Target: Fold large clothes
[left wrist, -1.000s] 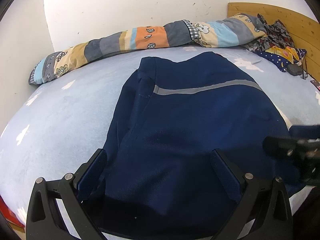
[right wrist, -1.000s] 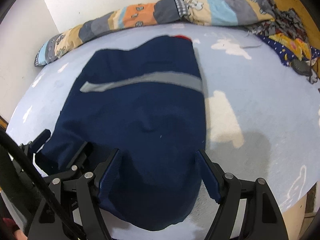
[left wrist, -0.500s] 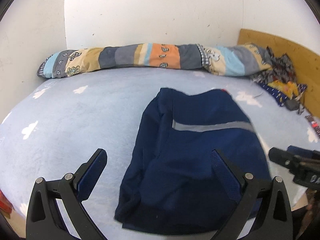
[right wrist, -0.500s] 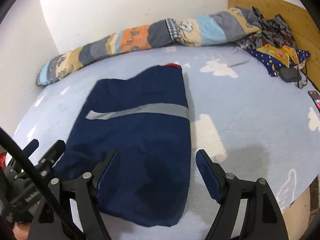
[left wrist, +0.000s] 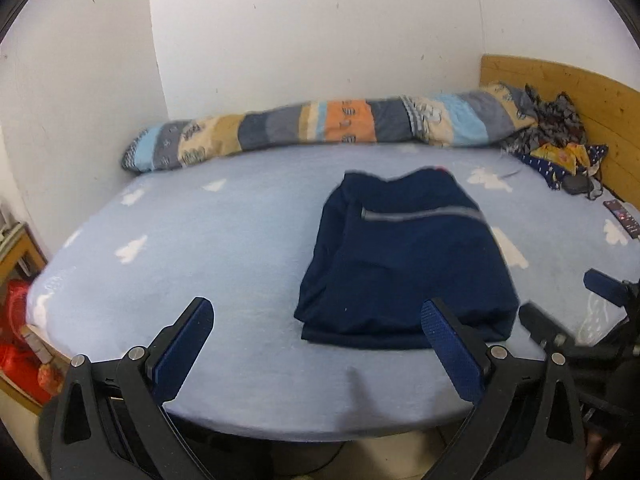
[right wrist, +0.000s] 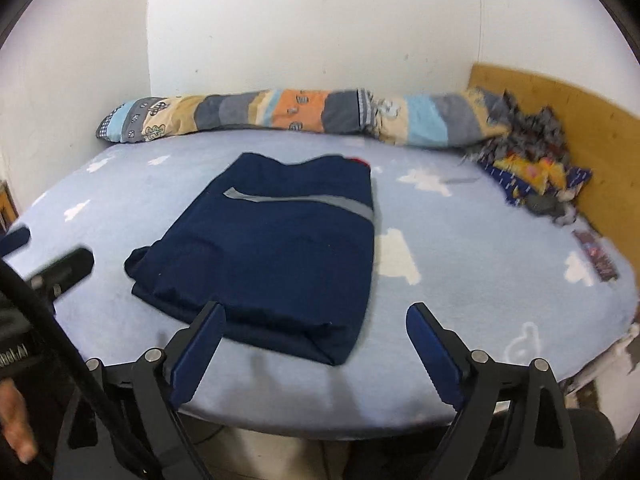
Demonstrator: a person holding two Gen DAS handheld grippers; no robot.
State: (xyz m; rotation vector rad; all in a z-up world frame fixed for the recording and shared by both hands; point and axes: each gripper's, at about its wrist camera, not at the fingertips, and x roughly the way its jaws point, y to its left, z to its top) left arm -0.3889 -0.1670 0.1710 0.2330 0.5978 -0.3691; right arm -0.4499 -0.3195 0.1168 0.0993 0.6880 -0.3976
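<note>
The navy garment (left wrist: 404,264) lies folded into a rough rectangle on the bed (left wrist: 200,248), toward my right of the mattress middle, with a grey stripe (left wrist: 420,216) running across its far half and a sliver of red showing at its far edge. Its near hem sits close to the front edge of the bed, a little rumpled at the near left corner.

My left gripper (left wrist: 318,346) hangs above the front edge of the bed, its blue pads spread wide with nothing between them but bare sheet; the right-hand pad overlaps the garment's near hem in the view, but I cannot tell any contact there. My right gripper (right wrist: 314,346) is likewise clear of the cloth, its jaws opening wide at this moment, empty, with the garment's near corner just beyond the left pad. Each gripper shows at the edge of the other's view.

The sheet is pale blue with white cloud shapes. Along the far wall lies a long patchwork bolster (left wrist: 320,128) in orange, grey, tan and light blue. At its right end, against the wooden headboard (left wrist: 568,96), is a heap of patterned clothes (left wrist: 560,144), with a small dark remote (left wrist: 620,216) lying on the sheet nearer to me. Something red (left wrist: 16,340) sits low beside the bed on my left.
</note>
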